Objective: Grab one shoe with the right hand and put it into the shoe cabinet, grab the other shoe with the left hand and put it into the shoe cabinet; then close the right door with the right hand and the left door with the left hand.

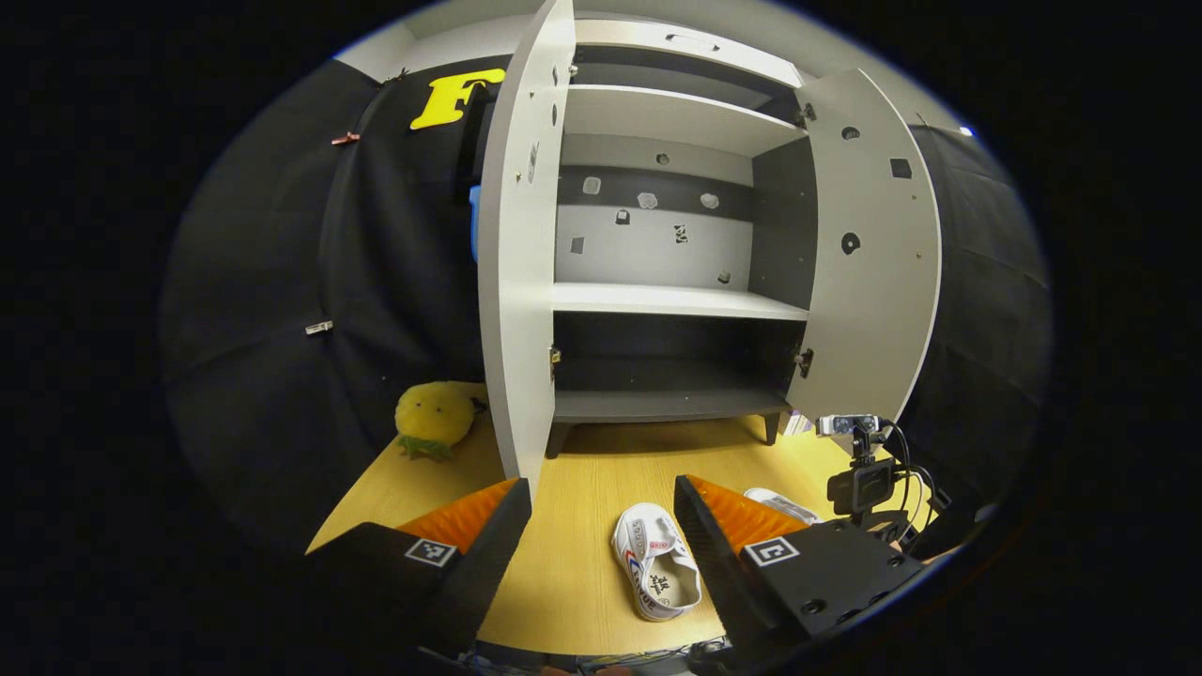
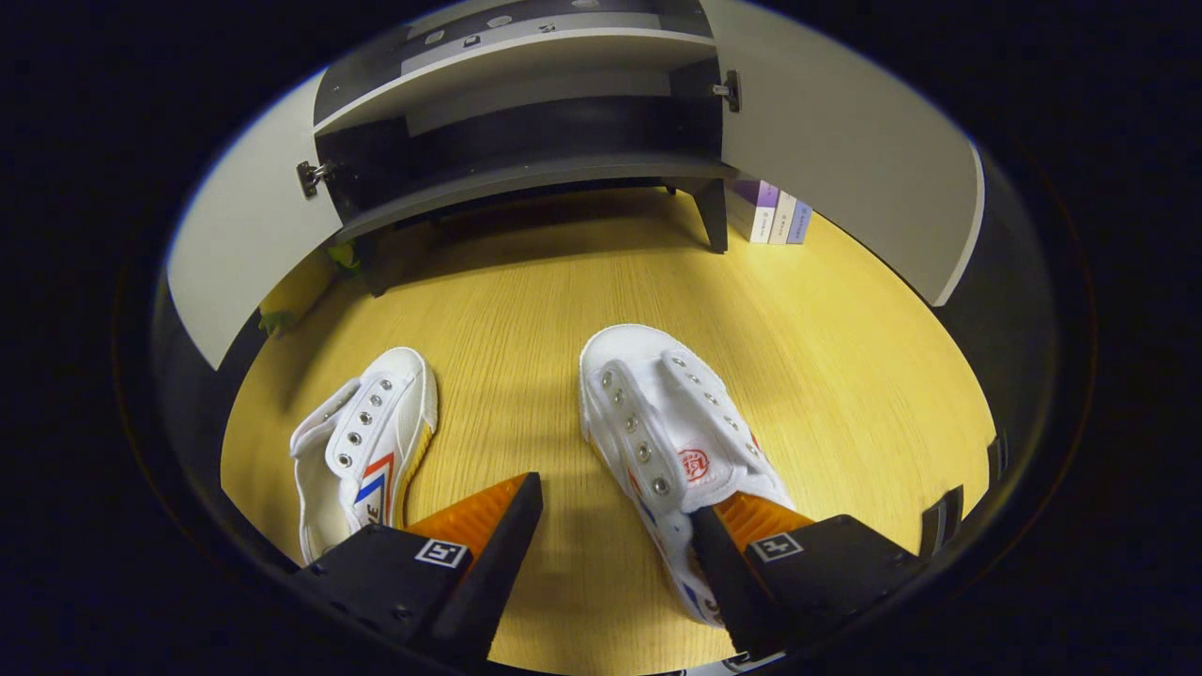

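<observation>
In the right gripper view the right claw [image 2: 615, 526] hangs open low over the wooden floor [image 2: 845, 376], gripping nothing. Its right finger overlaps the heel end of one white shoe [image 2: 662, 432], which lies toe toward the cabinet; whether it touches cannot be told. The other shoe [image 2: 366, 451] lies on its side well to the left, apart from the first. Beyond them stands the cabinet's bottom shelf [image 2: 526, 174], bare, and a few books [image 2: 775, 216] stand behind the right door [image 2: 845, 150].

The left gripper view sits higher and farther back. The left claw [image 1: 601, 516] is open and holds nothing; one shoe [image 1: 655, 561] lies on the floor between its fingers, below them. A sliver of the second shoe [image 1: 784, 505] peeks out behind the right finger, under the other gripper's camera rig [image 1: 859, 474]. Farther off, the shoe cabinet [image 1: 671, 300] stands with both doors swung wide, the left door [image 1: 521, 244] edge-on and screening a yellow plush toy [image 1: 434, 418] on the floor beside it.
</observation>
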